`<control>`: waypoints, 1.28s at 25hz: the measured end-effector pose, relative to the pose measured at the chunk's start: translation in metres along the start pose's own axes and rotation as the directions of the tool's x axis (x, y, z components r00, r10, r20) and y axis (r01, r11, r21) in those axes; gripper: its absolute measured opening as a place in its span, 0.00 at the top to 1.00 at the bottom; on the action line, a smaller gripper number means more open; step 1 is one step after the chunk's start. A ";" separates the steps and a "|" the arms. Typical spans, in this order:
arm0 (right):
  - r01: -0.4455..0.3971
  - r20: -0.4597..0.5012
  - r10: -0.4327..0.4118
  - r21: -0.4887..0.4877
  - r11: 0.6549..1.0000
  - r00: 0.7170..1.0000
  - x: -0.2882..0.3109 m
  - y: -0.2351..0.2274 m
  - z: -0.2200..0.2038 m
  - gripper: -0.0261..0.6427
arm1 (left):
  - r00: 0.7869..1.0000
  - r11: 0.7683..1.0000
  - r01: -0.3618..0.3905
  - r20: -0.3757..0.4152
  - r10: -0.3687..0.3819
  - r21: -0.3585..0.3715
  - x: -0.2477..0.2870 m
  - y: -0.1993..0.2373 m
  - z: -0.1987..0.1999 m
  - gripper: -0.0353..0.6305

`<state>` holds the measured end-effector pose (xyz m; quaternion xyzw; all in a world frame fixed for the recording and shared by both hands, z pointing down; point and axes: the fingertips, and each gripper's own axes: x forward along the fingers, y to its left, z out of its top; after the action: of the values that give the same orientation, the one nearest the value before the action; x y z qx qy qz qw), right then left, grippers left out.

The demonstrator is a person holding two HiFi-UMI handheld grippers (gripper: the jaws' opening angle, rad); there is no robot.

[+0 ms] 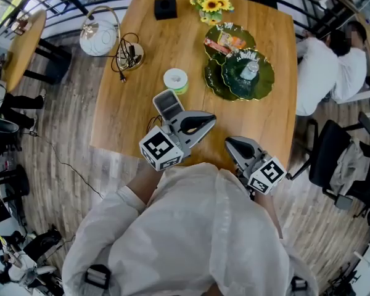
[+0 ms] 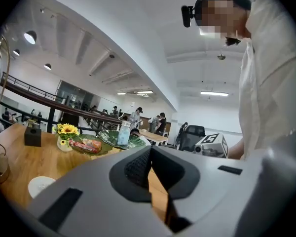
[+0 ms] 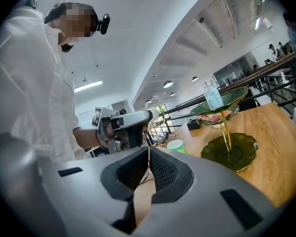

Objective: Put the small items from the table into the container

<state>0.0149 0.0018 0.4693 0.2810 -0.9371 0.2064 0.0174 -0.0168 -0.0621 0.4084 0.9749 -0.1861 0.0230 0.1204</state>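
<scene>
My left gripper (image 1: 213, 121) hovers over the near edge of the wooden table (image 1: 129, 116), pointing right. Its jaws are shut with nothing between them, as the left gripper view (image 2: 151, 149) shows. My right gripper (image 1: 229, 142) is just to its right, also shut and empty (image 3: 149, 149). A small grey open box (image 1: 168, 103) sits right behind the left gripper. A white and green roll (image 1: 176, 80) (image 3: 176, 145) lies beyond it. Green leaf plates (image 1: 217, 85) (image 3: 232, 152) hold snack packets (image 1: 228, 42) and a small bottle (image 1: 250, 69) (image 2: 123, 133).
A black box (image 1: 165, 8) and sunflowers (image 1: 211, 4) stand at the table's far edge. A round lamp (image 1: 98, 37) and coiled cable (image 1: 128, 54) are at the left. A seated person (image 1: 324, 66) and a black chair (image 1: 333, 153) are to the right.
</scene>
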 end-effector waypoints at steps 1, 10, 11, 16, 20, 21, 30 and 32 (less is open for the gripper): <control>0.003 0.004 -0.003 -0.003 1.000 1.000 0.000 0.001 0.001 0.94 | 1.000 1.000 0.011 -0.004 -0.011 0.012 -0.001 -0.003 -0.003 0.94; 0.016 0.034 -0.016 -0.022 1.000 0.999 0.005 0.004 0.010 0.94 | 0.991 0.994 0.110 -0.074 -0.109 0.016 -0.012 -0.027 -0.051 0.94; 0.017 0.035 -0.016 -0.024 1.000 0.999 0.005 0.004 0.010 0.94 | 0.989 0.992 0.123 -0.078 -0.123 0.001 -0.014 -0.031 -0.057 0.94; 0.012 0.033 -0.011 -0.028 1.000 0.999 0.006 0.005 0.012 0.94 | 0.984 0.988 0.145 -0.094 -0.149 -0.051 -0.015 -0.043 -0.077 0.94; 0.011 0.025 -0.010 -0.036 0.999 1.000 0.008 0.004 0.014 0.94 | 0.985 0.988 0.144 -0.088 -0.148 -0.052 -0.013 -0.039 -0.073 0.94; 0.012 0.025 -0.011 -0.035 0.999 1.000 0.009 0.003 0.015 0.94 | 0.985 0.988 0.144 -0.087 -0.148 -0.051 -0.013 -0.038 -0.072 0.94; 0.001 0.003 -0.001 -0.034 0.999 1.000 0.006 0.004 0.011 0.94 | 0.984 0.988 0.145 -0.094 -0.149 -0.052 -0.011 -0.038 -0.072 0.94; -0.001 0.003 0.001 -0.034 0.999 1.000 0.005 0.005 0.010 0.94 | 0.984 0.988 0.147 -0.096 -0.151 -0.052 -0.010 -0.039 -0.073 0.94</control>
<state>0.0085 -0.0013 0.4596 0.2806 -0.9406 0.1901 0.0205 -0.0115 -0.0053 0.4693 0.9808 -0.1068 0.0581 0.1527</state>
